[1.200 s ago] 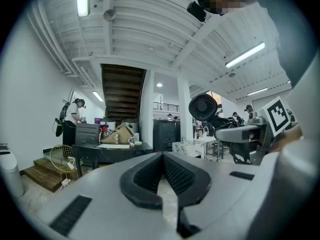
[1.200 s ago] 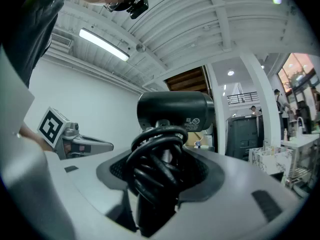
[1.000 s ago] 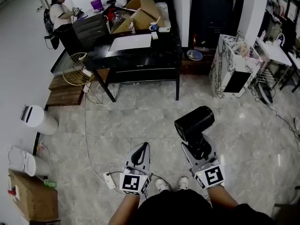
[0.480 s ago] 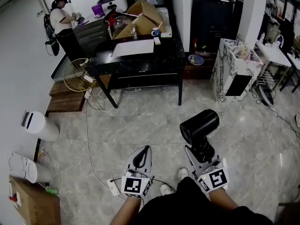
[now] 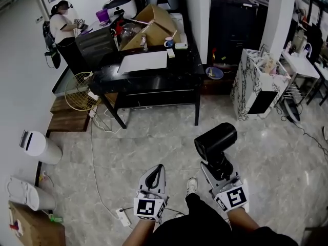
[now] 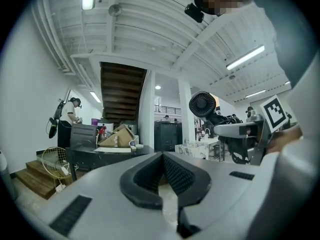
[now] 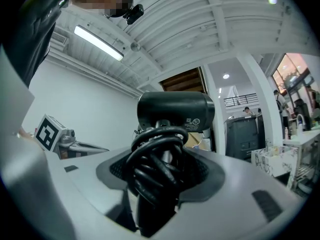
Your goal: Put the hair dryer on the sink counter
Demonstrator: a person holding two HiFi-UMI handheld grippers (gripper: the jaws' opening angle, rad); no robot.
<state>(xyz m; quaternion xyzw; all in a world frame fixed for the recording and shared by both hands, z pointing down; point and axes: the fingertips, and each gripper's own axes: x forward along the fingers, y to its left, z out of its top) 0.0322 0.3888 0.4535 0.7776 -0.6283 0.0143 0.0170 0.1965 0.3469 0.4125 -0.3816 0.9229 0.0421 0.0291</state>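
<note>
Pinching the black hair dryer (image 5: 215, 137) by its cord-wrapped handle in the right gripper (image 5: 219, 164), at 4 o'clock in the head view, above the pale tiled floor (image 5: 154, 137). Holding the left gripper (image 5: 155, 176) pressed together on nothing, near it at 6 o'clock. Facing a cluttered black table (image 5: 154, 76) at 12 o'clock and a standing person (image 5: 60, 22) at 10 o'clock.
</note>
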